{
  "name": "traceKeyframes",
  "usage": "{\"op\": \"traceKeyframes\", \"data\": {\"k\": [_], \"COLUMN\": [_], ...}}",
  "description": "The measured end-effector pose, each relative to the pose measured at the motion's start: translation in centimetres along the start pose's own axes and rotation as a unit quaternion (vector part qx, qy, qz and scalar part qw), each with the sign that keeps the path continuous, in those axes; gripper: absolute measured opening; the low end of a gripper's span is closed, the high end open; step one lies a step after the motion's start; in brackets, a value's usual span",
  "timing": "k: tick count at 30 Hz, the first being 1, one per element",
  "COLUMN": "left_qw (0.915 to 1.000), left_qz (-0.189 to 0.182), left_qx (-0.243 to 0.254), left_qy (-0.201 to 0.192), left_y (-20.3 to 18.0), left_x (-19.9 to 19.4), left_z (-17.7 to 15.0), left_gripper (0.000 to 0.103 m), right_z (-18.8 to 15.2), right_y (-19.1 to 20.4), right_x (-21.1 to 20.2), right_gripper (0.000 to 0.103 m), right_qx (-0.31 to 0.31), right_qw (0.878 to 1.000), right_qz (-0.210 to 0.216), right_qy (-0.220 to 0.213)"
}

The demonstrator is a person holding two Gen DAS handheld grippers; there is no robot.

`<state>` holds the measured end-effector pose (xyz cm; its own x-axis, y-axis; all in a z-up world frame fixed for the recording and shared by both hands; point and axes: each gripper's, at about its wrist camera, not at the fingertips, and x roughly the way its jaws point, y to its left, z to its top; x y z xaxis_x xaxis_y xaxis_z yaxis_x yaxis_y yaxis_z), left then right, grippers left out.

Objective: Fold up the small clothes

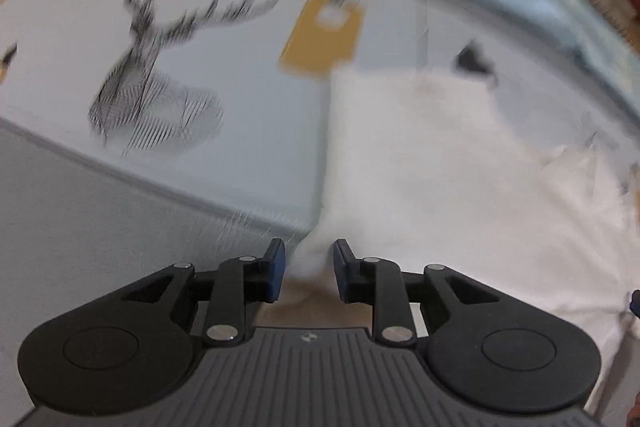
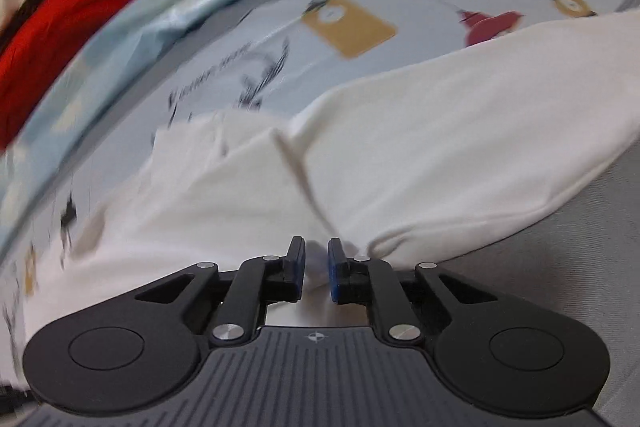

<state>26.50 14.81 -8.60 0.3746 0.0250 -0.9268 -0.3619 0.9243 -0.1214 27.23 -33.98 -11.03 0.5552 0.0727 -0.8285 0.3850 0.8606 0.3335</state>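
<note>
Beneath everything lies a printed bedspread (image 1: 248, 155), pale blue-grey, with a plain grey band along its near side. Both views are smeared by blur, so fine detail is lost. At the far edge runs a light blue strip, and beyond it sits a heap of red cloth (image 2: 60, 27).

The white garment (image 2: 440, 131) I am folding is spread over the bedspread, its long rounded part reaching up to the right in my right view and a creased, flatter part running off to the left. In my left view the same white garment (image 1: 440, 167) fills the right half, narrowing down to a bunched corner at my fingers.

Printed on the bedspread are a black line-drawn stag's head (image 1: 160, 67) and a mustard-yellow tag (image 1: 324, 35), both just beside the garment's edge; a small red shape (image 2: 492, 27) shows farther off in the right view.

My left tongs (image 1: 308, 269) stand at a narrow gap, pinching that bunched corner of white cloth. My right tongs (image 2: 317, 267) are narrower still, clamped on a fold of the garment's near edge.
</note>
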Motion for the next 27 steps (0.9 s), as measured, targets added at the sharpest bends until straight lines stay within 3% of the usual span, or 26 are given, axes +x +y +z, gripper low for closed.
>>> {"op": "traceKeyframes", "data": {"k": [3,5,7,9,12,18,25,27], "left_qw": [0.9989,0.9986,0.9979,0.9993,0.9987,0.9933,0.9888,0.9889], "left_qz": [-0.044,-0.022,-0.02,-0.013,-0.045,-0.101,-0.097,-0.095], "left_qx": [0.006,0.007,-0.007,0.002,0.022,0.055,0.114,0.115], "left_qy": [-0.01,0.047,0.06,0.035,-0.008,-0.016,-0.01,-0.007], "left_y": [-1.4,-1.8,-1.9,-3.1,-5.3,-9.8,-13.3,-13.0], "left_x": [-0.4,1.8,2.5,1.0,-1.8,-3.9,-3.4,-3.0], "left_z": [-0.2,-1.0,-1.3,-1.1,-0.8,-2.5,-4.1,-4.1], "left_gripper": [0.029,0.029,0.029,0.03,0.032,0.032,0.035,0.036], "right_z": [0.6,0.8,0.9,1.7,3.2,6.2,7.8,7.7], "right_y": [0.1,-0.6,-1.9,-3.3,-5.8,-15.3,-25.9,-28.2], "right_x": [-1.1,-0.6,-0.7,-1.3,-2.7,-4.6,-4.6,-4.1], "right_gripper": [0.022,0.025,0.025,0.026,0.027,0.027,0.033,0.033], "right_qx": [-0.018,-0.015,0.01,0.031,0.041,0.132,0.224,0.25], "right_qw": [0.999,1.0,1.0,0.999,0.997,0.982,0.957,0.95], "right_qz": [0.011,0.001,-0.013,-0.02,-0.045,-0.091,-0.127,-0.117], "right_qy": [-0.03,-0.002,0.004,-0.009,-0.051,-0.104,-0.137,-0.148]}}
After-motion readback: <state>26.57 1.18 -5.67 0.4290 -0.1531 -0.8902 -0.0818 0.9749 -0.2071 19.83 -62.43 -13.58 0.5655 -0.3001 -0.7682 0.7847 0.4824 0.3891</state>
